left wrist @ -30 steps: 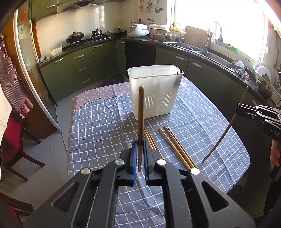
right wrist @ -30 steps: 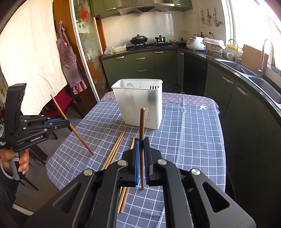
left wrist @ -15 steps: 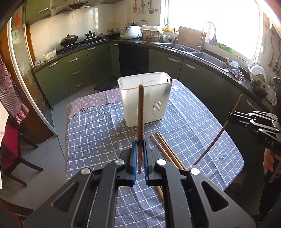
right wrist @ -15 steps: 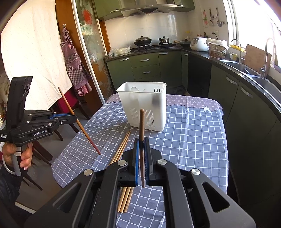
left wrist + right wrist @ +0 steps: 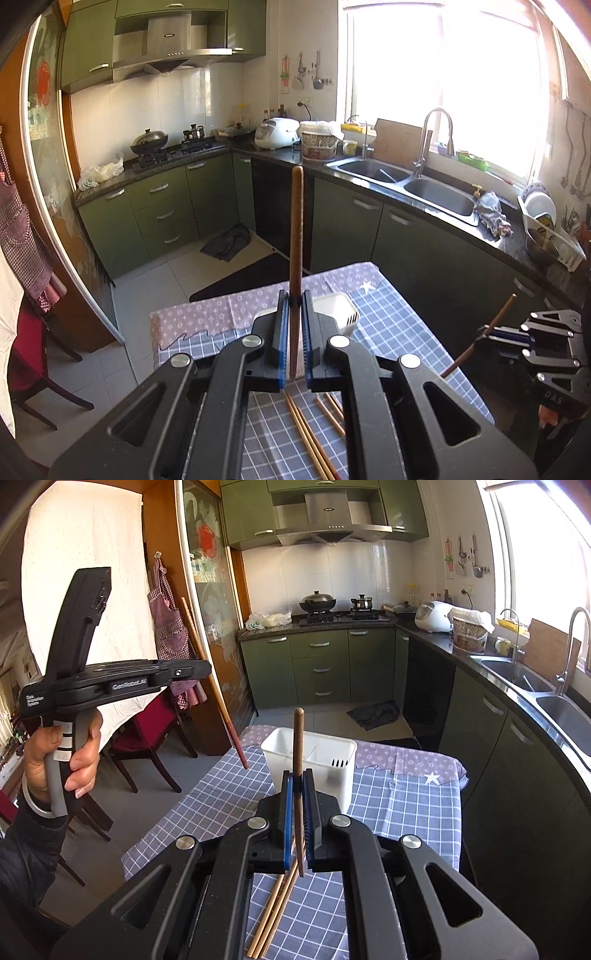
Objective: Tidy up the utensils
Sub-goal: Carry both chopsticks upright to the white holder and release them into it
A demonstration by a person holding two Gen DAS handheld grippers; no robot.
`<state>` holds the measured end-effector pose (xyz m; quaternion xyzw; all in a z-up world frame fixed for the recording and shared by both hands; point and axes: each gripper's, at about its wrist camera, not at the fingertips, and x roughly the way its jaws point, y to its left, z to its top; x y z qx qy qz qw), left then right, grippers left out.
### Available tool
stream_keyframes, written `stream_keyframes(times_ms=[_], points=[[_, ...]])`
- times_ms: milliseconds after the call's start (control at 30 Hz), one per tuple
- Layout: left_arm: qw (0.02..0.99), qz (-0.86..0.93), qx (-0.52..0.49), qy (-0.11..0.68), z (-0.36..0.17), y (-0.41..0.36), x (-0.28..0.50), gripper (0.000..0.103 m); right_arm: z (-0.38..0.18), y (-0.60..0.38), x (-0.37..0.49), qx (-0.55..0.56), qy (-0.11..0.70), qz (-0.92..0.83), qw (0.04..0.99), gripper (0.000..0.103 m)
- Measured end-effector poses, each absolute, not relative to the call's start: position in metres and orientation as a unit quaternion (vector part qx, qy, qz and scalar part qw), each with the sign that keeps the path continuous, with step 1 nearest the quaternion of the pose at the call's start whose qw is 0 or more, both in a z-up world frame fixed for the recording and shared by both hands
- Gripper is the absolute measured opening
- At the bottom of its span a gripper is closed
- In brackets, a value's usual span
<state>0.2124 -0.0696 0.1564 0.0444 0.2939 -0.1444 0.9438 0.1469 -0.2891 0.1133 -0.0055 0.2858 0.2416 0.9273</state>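
Both jaws are clamped tight, each on 1 dark brown chopstick. Between the blue pads of the left gripper the left chopstick stands nearly upright, its top end well above the jaws and its lower end just below them. The right gripper pinches the right chopstick the same way, upright, with a short length showing under the pads.

Just beyond and below the left jaws, the white utensil holder sits on the table, mostly hidden behind the fingers; only its right corner and slotted side show. From the right wrist view the holder lies straight ahead of the jaws, open top visible, with a divider inside.

Below and behind the left jaws, loose chopsticks lie on the checked cloth. In the right view, 2 or 3 of them run out from under the jaws toward the camera.

Seen from the right wrist, the person's left hand grips the left gripper's handle, raised well left of the right jaws.
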Motion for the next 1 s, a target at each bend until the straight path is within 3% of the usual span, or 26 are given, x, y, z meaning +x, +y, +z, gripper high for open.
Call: stream_keyframes(times_ms=[233, 633, 900, 1000], points=[[0.952, -0.122, 0.044, 0.277, 0.147, -0.081, 0.265, 0.007, 0.143, -0.288, 0.157, -0.009, 0.262, 0.238, 0.935, 0.006], [0.906, -0.137, 0.056, 0.396, 0.047, -0.084, 0.305, 0.007, 0.186, -0.279, 0.215, 0.027, 0.225, 0.244, 0.943, 0.006], [0.904, -0.153, 0.044, 0.396, 0.044, -0.071, 0.288, 0.008, 0.173, -0.261, 0.285, 0.048, 0.234, 0.220, 0.946, 0.006], [0.910, -0.154, 0.043, 0.383, 0.052, -0.062, 0.274, 0.015, 0.153, -0.256, 0.307, 0.049, 0.256, 0.210, 0.942, 0.006]])
